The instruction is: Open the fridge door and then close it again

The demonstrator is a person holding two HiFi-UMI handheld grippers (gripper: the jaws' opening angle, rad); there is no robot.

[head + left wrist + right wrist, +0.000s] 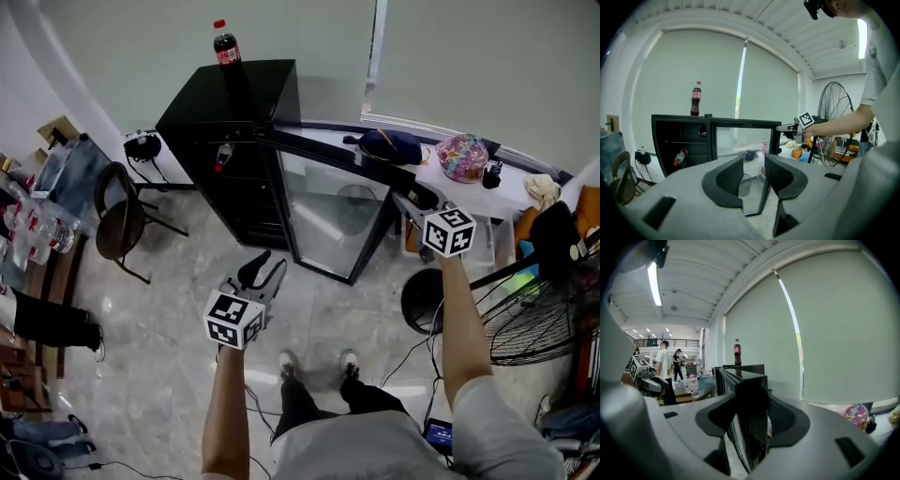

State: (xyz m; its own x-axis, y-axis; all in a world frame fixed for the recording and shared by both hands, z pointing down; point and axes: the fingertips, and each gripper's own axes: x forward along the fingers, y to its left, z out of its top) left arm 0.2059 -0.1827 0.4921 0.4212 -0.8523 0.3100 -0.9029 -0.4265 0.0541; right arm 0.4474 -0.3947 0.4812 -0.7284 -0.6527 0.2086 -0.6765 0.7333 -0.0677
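Note:
A small black fridge (230, 112) stands by the wall with a cola bottle (225, 45) on top. Its glass door (328, 211) is swung wide open toward me. My right gripper (412, 195) is at the door's free upper corner. In the right gripper view the door's black edge (752, 394) fills the gap, and the right gripper (752, 416) is shut on it. My left gripper (262, 272) hangs in the air in front of the door, apart from it. Its jaws stand open with nothing between them in the left gripper view (753, 173).
A second bottle (221, 157) lies inside the fridge. A chair (117, 220) stands to the left of the fridge and a floor fan (539, 309) to the right. Bags lie on the white ledge (511, 197) behind the door. A cluttered desk (37, 230) lines the left edge.

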